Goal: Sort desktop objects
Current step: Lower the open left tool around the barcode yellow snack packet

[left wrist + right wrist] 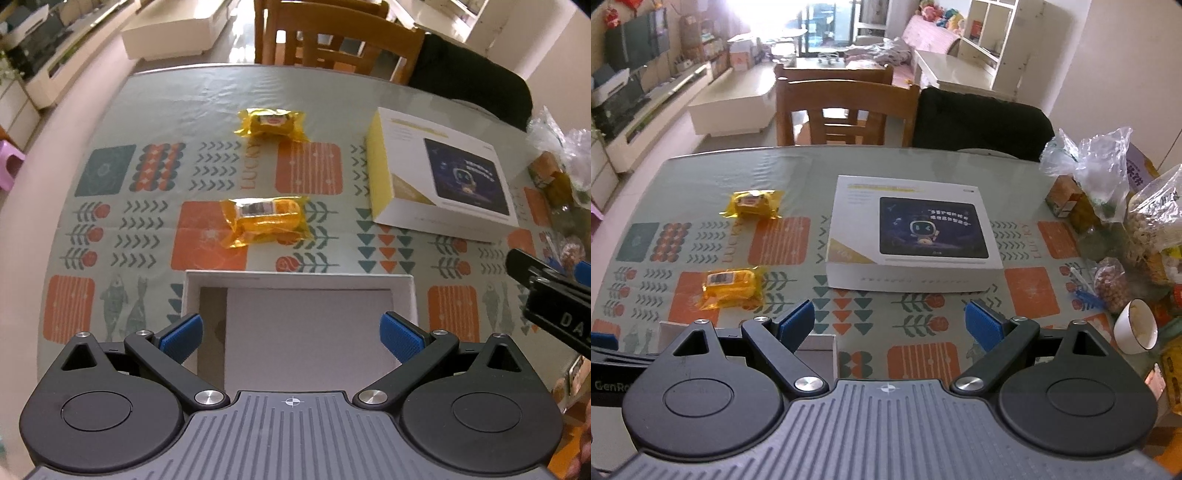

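Observation:
Two yellow snack packets lie on the patterned tablecloth: a near one [265, 220] [730, 287] and a far one [272, 123] [753, 204]. An open white box [299, 281] sits just in front of my left gripper [291, 334], which is open and empty above the box's inside. A closed white tablet box [439, 173] [912, 232] lies to the right. My right gripper [890, 325] is open and empty above the tablecloth, short of the tablet box. A corner of the open box [823, 341] shows by its left finger.
Bags of food [1108, 192] and a small white bowl [1137, 330] crowd the table's right edge. Wooden chairs [846, 110] and a black chair [982, 123] stand at the far side. The right gripper's body [554, 306] shows at the left wrist view's right edge.

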`<state>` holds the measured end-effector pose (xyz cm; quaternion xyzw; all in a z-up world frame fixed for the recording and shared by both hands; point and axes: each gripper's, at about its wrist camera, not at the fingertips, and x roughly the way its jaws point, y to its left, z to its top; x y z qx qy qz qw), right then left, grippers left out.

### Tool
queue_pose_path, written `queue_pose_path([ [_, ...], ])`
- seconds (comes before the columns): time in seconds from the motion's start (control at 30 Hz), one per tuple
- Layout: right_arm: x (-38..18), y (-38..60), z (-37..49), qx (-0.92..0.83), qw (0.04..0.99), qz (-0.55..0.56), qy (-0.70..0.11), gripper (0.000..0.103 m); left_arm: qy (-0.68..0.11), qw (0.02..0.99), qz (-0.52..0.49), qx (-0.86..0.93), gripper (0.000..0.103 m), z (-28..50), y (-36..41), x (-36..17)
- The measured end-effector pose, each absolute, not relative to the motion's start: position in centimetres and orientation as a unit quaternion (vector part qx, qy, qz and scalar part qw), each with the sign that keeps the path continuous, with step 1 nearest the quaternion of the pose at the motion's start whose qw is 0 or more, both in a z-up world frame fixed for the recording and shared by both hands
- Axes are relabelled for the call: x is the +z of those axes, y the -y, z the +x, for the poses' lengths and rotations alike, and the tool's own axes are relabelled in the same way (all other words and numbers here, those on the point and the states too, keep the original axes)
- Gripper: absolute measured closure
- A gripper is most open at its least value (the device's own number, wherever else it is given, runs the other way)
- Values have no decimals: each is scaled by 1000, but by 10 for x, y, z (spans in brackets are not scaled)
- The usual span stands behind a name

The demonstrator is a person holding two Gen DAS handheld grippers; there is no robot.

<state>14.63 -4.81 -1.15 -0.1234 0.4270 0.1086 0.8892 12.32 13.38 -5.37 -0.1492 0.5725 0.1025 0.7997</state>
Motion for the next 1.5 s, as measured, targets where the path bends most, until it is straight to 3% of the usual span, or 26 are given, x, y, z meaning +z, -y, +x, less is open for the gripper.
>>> queue_pose_path([
  [0.5,-28,6,159,80,884,-132,-441,0,-577,800,-138,86,0,163,-161,-90],
  [1.5,-22,31,192,140,883,-95,-438,0,-575,791,-144,150,0,203,-150,-94],
])
